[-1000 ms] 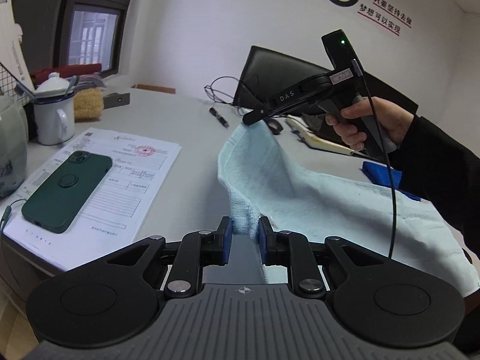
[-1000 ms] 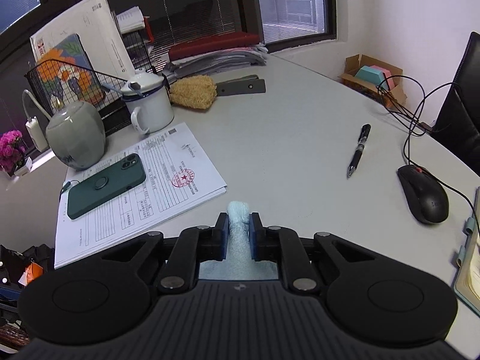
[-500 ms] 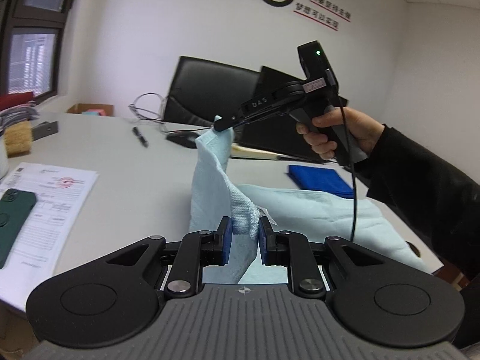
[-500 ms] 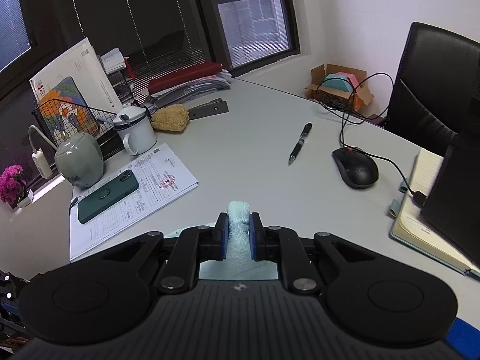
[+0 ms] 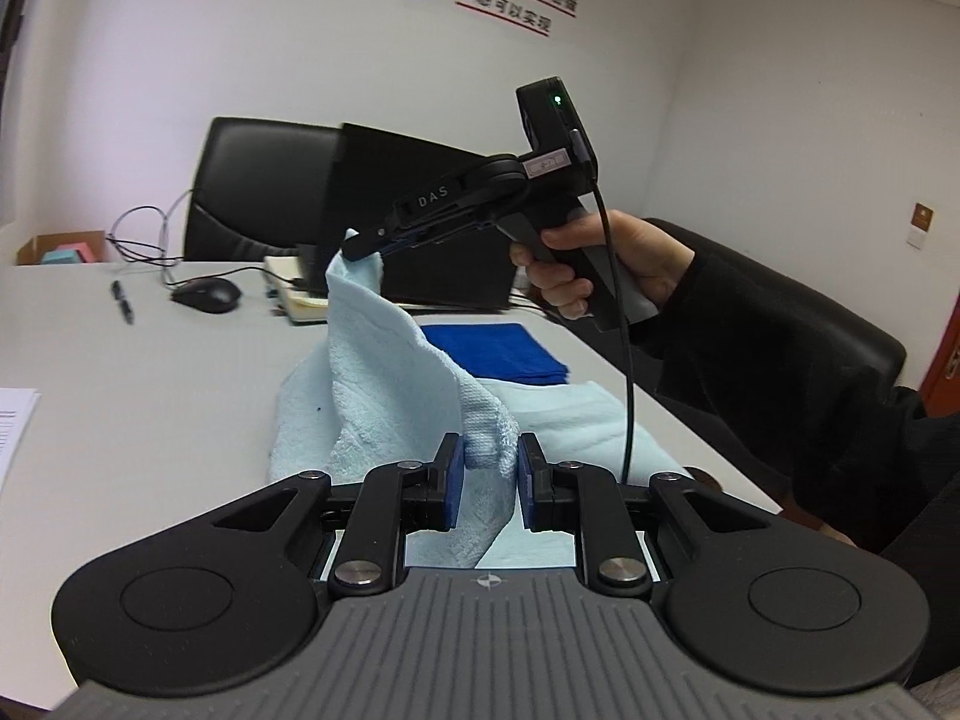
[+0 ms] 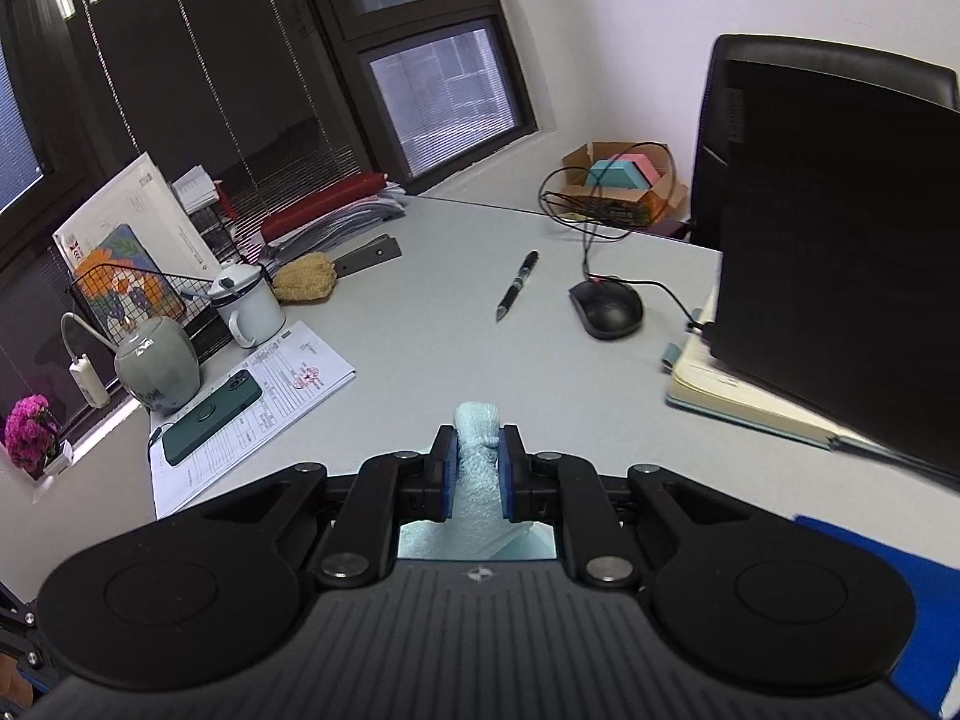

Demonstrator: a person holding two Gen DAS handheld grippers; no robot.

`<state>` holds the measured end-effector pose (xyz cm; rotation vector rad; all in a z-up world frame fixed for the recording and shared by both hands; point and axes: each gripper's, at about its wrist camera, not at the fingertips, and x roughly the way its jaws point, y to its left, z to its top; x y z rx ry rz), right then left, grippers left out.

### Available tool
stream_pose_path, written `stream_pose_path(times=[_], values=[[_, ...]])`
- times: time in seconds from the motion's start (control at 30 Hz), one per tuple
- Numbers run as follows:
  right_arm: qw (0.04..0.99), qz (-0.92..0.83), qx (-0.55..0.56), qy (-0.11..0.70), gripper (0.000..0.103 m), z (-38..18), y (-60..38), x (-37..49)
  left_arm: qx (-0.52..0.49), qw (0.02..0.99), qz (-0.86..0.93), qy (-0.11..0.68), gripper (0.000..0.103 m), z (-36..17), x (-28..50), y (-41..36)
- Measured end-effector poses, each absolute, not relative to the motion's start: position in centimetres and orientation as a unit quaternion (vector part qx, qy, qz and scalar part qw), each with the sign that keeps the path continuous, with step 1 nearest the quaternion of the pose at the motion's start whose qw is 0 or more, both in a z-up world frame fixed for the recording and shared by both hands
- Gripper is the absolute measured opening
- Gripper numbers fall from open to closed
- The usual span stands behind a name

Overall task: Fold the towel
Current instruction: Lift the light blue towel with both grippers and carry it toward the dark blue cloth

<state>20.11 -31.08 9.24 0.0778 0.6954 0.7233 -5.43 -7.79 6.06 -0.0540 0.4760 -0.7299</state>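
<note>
A light blue towel (image 5: pixel 384 372) rises off the grey table (image 5: pixel 150 360) in a raised fold, its far part still lying flat. My left gripper (image 5: pixel 489 456) is shut on one corner of it, the blue pads pinching the hem. My right gripper (image 5: pixel 360 249), held by a hand in a black sleeve, is shut on the other corner, higher and farther away. In the right wrist view that gripper (image 6: pixel 477 450) pinches a bunched tip of the towel (image 6: pixel 477 420) above the table (image 6: pixel 420 330).
A folded dark blue cloth (image 5: pixel 498 348) lies beyond the towel. A mouse (image 6: pixel 606 306), a pen (image 6: pixel 516 285), a notebook (image 6: pixel 750 396) and a black laptop (image 6: pixel 840 264) lie ahead. At the left lie a phone (image 6: pixel 210 417) on papers, a jar (image 6: pixel 156 363) and a mug (image 6: pixel 249 309).
Both grippers have carried the towel's corners sideways across the table and slightly upward. The views have swung away from the phone and papers toward the laptop and blue cloth. Both grips held.
</note>
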Motion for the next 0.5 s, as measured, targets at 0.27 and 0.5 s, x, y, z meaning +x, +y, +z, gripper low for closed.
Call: stream_pose_path(times=[0.27,0.5], values=[[0.882,0.322,0.06,0.34,0.015,8.9,-36.1,18.1,-0.023,0.892,-0.384,0.236,0.021,5.6,-5.6,-8.5],[0.887,0.306,0.077,0.337,0.015,8.7,-40.0,16.0,-0.012,0.881,-0.409,0.237,0.021,5.7,-6.0,-9.9]])
